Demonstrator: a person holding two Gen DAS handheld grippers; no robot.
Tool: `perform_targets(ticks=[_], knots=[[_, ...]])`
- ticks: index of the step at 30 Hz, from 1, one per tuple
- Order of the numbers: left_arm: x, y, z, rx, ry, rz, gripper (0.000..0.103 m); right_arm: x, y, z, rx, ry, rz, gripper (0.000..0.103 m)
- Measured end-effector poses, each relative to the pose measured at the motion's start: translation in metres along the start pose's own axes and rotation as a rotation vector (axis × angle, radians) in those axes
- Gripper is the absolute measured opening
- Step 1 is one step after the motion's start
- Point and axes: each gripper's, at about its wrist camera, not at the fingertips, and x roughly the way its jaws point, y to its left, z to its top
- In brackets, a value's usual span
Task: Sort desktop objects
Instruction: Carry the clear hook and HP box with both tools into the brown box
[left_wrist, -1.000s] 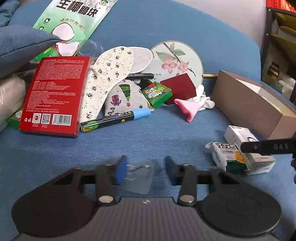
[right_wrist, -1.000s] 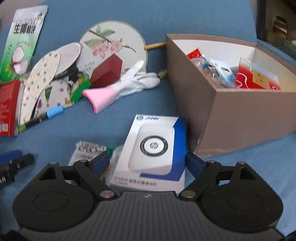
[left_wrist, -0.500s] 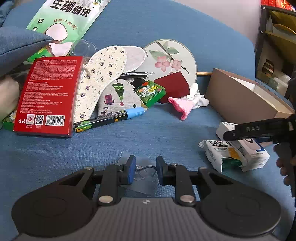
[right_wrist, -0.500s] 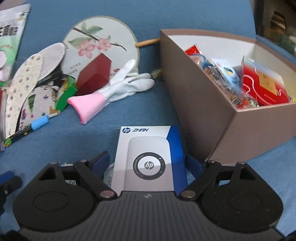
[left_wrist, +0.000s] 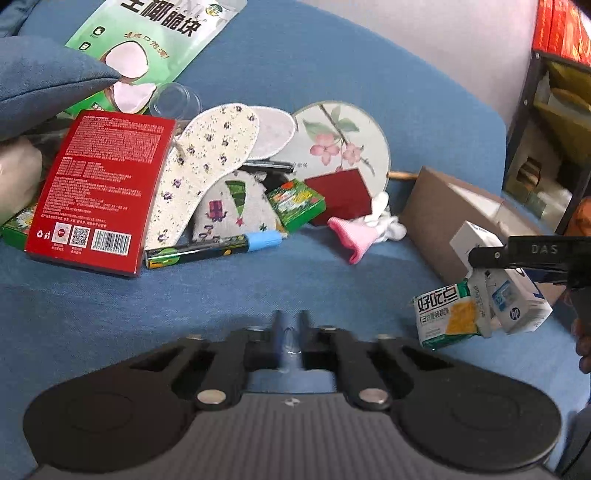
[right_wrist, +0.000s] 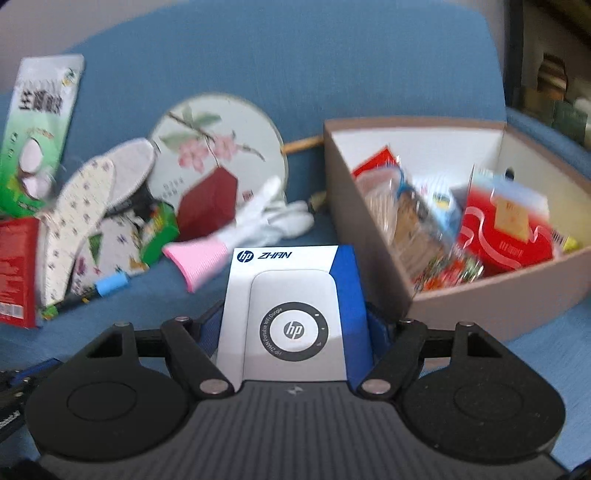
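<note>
Blue cushion (left_wrist: 332, 288), fingers (right_wrist: 376, 325) closing — HP box (right_wrist: 291, 310)

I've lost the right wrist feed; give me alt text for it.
The right gripper is closing on a white-and-blue HP box held between its pads. Right of it, an open brown box holds snack packets; a pink-cuffed glove and floral fan lie behind.
</note>
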Motion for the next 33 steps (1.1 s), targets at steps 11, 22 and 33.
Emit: perform_targets(ticks=[11, 22, 33], knots=[[-0.024, -0.013, 0.020, -0.017, -0.041, -0.032, 0.000, -0.031, -0.009, 0.017, 0.080, -0.065, 0.106, 0.074], [-0.023, -0.057, 0.053, 0.043, -0.071, -0.137, 0.000, -0.054, -0.032, 0.029, 0.068, -0.126, 0.102, 0.074], [0.044, -0.167, 0.120, 0.077, -0.048, -0.356, 0.000, -0.063, -0.136, 0.077, 0.123, -0.230, -0.070, 0.074]])
